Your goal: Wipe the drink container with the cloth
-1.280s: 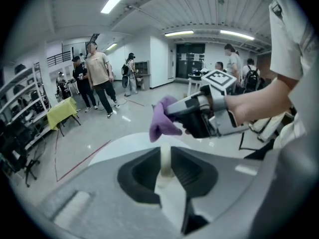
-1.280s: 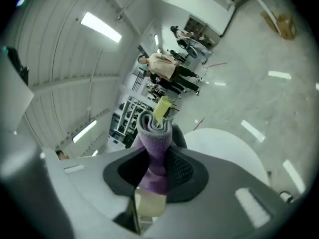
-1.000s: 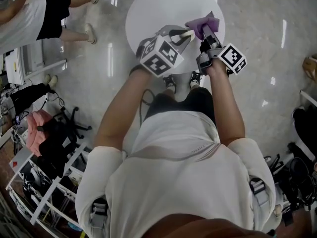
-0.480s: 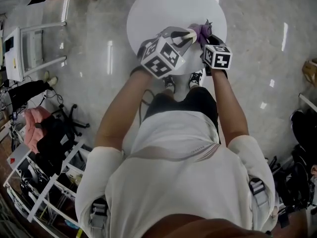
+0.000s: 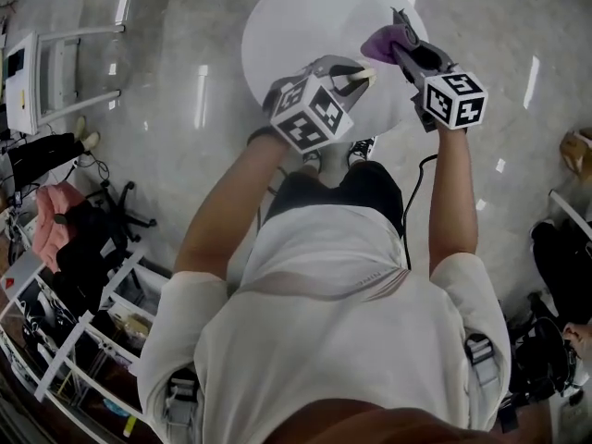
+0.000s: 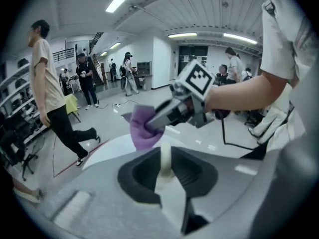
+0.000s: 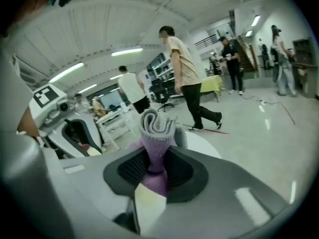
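Note:
My left gripper is shut on a narrow, pale cream drink container, held above the near edge of the round white table. In the left gripper view the container stands upright between the jaws. My right gripper is shut on a purple cloth, up and to the right of the container's tip. The cloth bunches out past the jaws in the right gripper view. From the left gripper view, the cloth hangs just beyond the container; I cannot tell whether they touch.
A white step stool stands on the glossy floor at the far left, with shelving and a pink bag below it. A cable trails from my right arm. Several people walk and stand around the hall.
My right gripper has swung up and to the right with the cloth, off the container's tip. My left gripper has stayed almost where it was, still holding the container.

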A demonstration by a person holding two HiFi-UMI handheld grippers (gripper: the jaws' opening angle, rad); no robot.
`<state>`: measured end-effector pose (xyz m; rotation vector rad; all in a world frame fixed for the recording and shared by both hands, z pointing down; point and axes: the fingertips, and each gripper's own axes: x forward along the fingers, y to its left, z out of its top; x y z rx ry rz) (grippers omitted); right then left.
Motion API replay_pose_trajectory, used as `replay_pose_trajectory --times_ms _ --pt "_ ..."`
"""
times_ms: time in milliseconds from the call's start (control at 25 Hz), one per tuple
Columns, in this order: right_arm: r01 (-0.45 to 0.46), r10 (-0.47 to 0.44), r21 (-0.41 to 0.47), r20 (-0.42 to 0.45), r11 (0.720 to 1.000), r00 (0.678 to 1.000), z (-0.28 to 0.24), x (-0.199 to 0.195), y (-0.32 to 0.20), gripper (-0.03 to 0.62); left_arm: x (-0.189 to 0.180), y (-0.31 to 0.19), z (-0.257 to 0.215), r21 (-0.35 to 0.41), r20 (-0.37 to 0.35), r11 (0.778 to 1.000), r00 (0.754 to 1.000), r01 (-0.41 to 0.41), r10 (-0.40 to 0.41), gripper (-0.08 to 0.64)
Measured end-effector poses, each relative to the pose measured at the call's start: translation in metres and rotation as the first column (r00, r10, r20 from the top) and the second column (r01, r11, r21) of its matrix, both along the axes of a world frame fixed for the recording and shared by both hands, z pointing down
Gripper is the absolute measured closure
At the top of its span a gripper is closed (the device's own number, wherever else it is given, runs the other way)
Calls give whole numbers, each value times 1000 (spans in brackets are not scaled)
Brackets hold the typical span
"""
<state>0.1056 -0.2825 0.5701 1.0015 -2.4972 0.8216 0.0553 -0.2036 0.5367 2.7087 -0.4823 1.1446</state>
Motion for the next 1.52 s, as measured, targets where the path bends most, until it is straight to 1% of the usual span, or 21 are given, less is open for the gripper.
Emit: replay_pose_trajectory --times_ms 80,120,200,240,320,440,480,560,680,760,800,920,1000,1040,1080,1160,1240,1320,1400,1440,1520 --pt "160 -158 -28 63 987 985 -25 -22 -6 499 -3 -1 -1 -2 -4 1000 1000 5 -5 495" --pt "243 -235 -63 111 968 965 -34 -35 -8 499 -4 -2 -2 -2 -3 1000 1000 8 -8 495" --pt "387 -354 -146 208 911 912 -42 -57 -10 499 -6 -4 -2 -1 -1 1000 1000 12 -12 495" --pt "439 -395 -191 233 878 889 -40 -65 -11 499 -6 -5 -2 -2 0 1000 1000 13 -13 495" --pt "518 -461 -281 244 808 853 -27 -77 -13 499 -6 -7 0 -8 -4 1000 1000 17 -17 495" --pt "592 -529 -410 267 694 805 -2 -87 -4 500 -8 -8 0 -20 -10 1000 1000 21 -21 495" --pt "603 -539 -439 277 666 796 5 -89 1 500 -7 -6 -1 -22 -11 1000 1000 20 -21 495" --pt "604 -539 -478 282 638 794 19 -93 4 500 -7 -4 0 -26 -13 999 1000 21 -22 495" --pt "575 -546 -525 229 628 806 49 -98 0 500 -10 -7 2 -32 -14 999 1000 23 -24 495" --pt "549 -562 -546 163 633 811 71 -99 -1 500 -12 -9 2 -33 -14 999 1000 27 -27 495" --pt "533 -572 -548 118 644 812 81 -98 0 500 -12 -8 1 -34 -14 999 999 29 -30 495" --pt "501 -605 -508 -51 701 795 106 -92 5 500 -12 -2 -2 -35 -18 999 999 34 -34 495" --pt "504 -610 -451 -120 736 783 112 -93 7 500 -13 0 -6 -32 -23 999 999 33 -34 494" --pt "504 -602 -426 -132 751 787 112 -94 7 499 -14 1 -7 -29 -24 999 999 33 -33 492" --pt "497 -586 -406 -125 767 801 110 -96 6 499 -16 1 -8 -24 -24 999 999 31 -32 492" --pt "462 -515 -370 -56 806 855 99 -98 1 499 -18 2 -10 -14 -27 1000 999 26 -26 491" --pt "393 -404 -314 32 864 914 77 -93 -7 497 -18 2 -16 -9 -55 1000 998 29 -29 474" --pt "294 -283 -230 83 928 956 49 -82 -20 497 -22 -1 -28 -9 -106 999 993 47 -48 422" --pt "169 -151 -131 139 977 979 16 -65 -32 497 -29 -8 -46 10 -158 997 985 75 -72 411" --pt "97 -80 -83 185 992 979 -4 -53 -35 497 -33 -11 -58 26 -185 995 979 92 -86 411" --pt "-48 49 -9 280 999 959 -46 -24 -27 497 -38 -11 -88 60 -242 989 964 133 -114 416"
